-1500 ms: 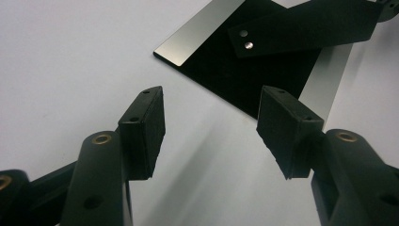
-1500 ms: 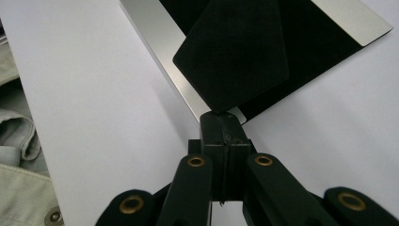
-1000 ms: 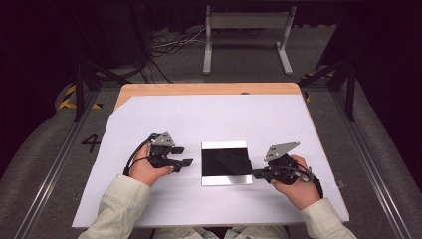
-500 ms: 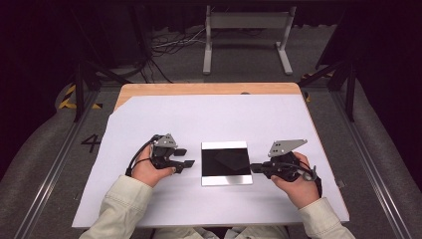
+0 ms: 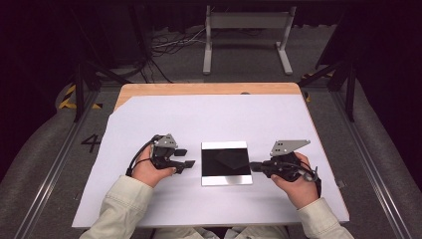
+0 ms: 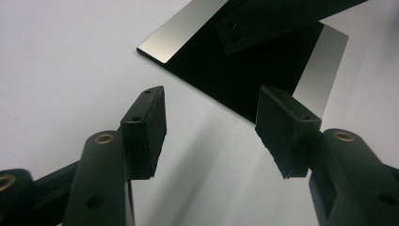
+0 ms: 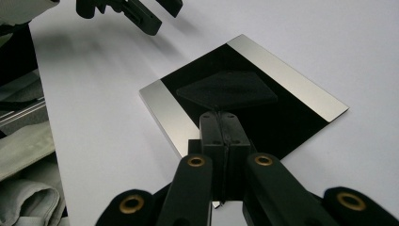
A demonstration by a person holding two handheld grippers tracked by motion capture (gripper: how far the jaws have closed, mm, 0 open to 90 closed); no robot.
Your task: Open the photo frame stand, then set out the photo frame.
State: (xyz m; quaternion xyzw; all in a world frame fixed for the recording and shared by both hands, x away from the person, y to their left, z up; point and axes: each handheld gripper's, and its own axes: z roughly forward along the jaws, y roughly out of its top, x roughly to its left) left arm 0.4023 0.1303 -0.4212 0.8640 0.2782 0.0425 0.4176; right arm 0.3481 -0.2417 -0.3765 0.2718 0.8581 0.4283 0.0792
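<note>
A square glossy plate point(image 5: 225, 163), black in the middle with silver bands along two edges, lies flat on the white sheet point(image 5: 214, 119). My left gripper point(image 5: 186, 158) is just left of it, open, with nothing between its pads. In the left gripper view its jaws point(image 6: 211, 113) stand wide apart, pointing at the plate point(image 6: 263, 70) a short way ahead. My right gripper point(image 5: 254, 167) is at the plate's right edge and is shut. In the right gripper view its closed tips point(image 7: 224, 117) sit over the near edge of the plate point(image 7: 244, 94), and I see nothing held.
The white sheet covers most of a wooden table point(image 5: 209, 88), whose far edge shows bare. A metal stand point(image 5: 247, 30) and cables lie on the floor behind it. Both sleeved forearms come in from the near edge. The left gripper point(image 7: 136, 14) shows far off in the right gripper view.
The right gripper has turned slightly in the hand, so its grey top plate now sits flatter. Both hands and the plate stay where they were.
</note>
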